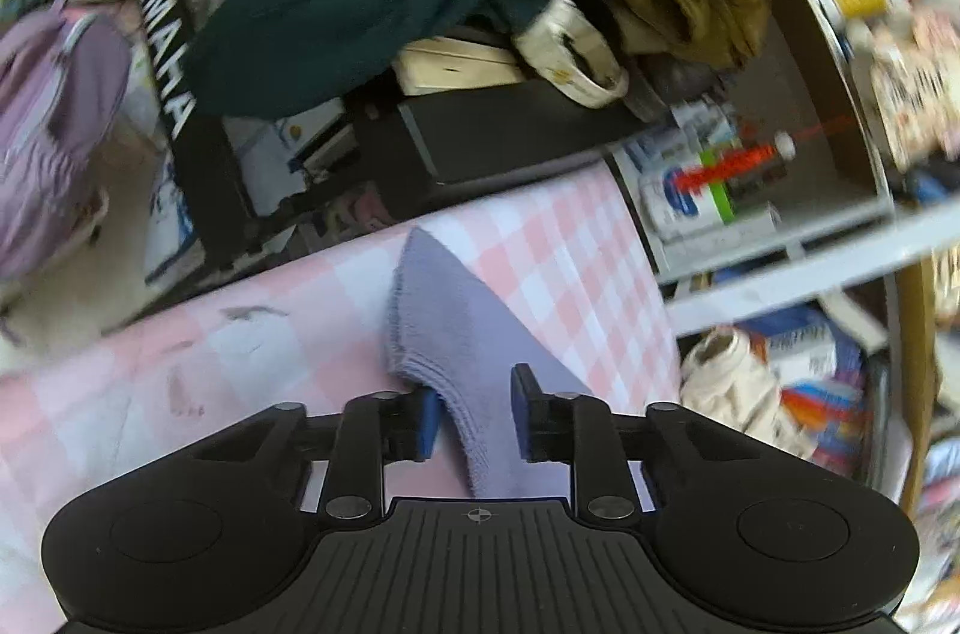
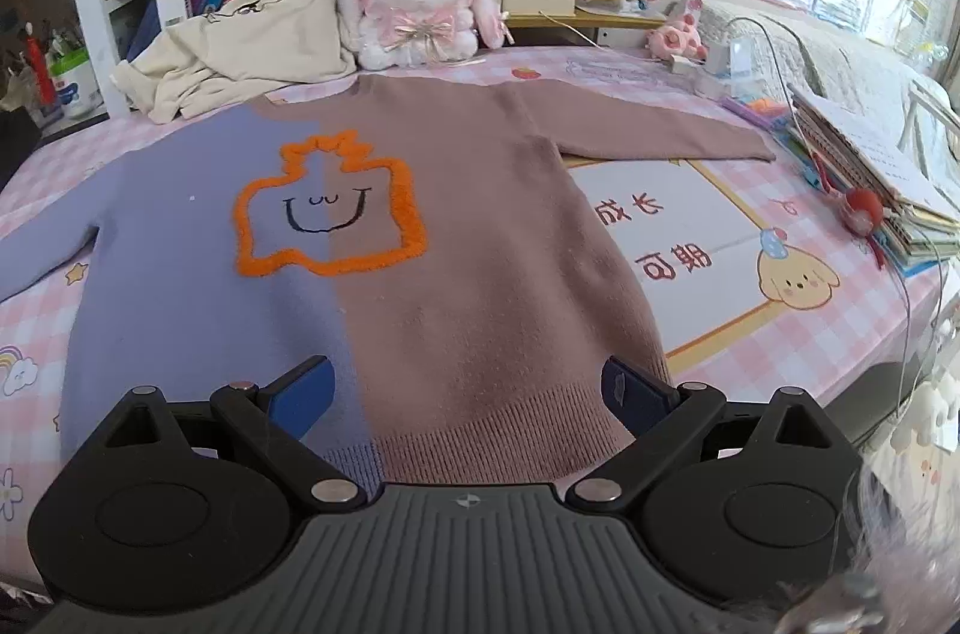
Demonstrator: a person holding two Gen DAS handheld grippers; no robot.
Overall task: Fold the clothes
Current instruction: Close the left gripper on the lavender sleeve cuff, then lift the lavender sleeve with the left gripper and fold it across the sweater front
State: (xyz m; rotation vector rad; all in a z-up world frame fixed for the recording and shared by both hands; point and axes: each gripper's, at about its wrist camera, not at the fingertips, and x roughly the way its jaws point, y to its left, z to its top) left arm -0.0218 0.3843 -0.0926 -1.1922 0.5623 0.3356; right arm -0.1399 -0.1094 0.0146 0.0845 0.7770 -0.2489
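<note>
The left gripper [image 1: 474,412] is nearest in its own view, with the lavender sleeve [image 1: 444,316] of the sweater running between its blue-padded fingers [image 1: 427,424]. The fingers stand narrowly apart; the left pad touches the sleeve's cuff edge while a gap shows at the right pad, so it is hard to tell whether the cloth is truly pinched. The sleeve lies flat on the pink checked cover, near the table [image 1: 180,382] edge, its cuff pointing away toward that edge.

In the right wrist view the right gripper [image 2: 471,394] hangs over the sweater's ribbed hem with its fingers spread wide and nothing between them. The sweater [image 2: 420,226] lies face up and spread out in the middle of the table, hem toward the camera and neck away. It is split lengthwise into a lavender half and a dusty brown half, with a fuzzy orange outline [image 2: 330,208] on the chest enclosing a smiling face drawn in dark lines. The brown sleeve [image 2: 660,133] stretches out toward the right edge.

Beyond the neck, at the far edge, a cream garment [image 2: 240,46] lies crumpled beside a white plush rabbit [image 2: 420,4]. A stack of books [image 2: 864,178] rests at the right edge.
</note>
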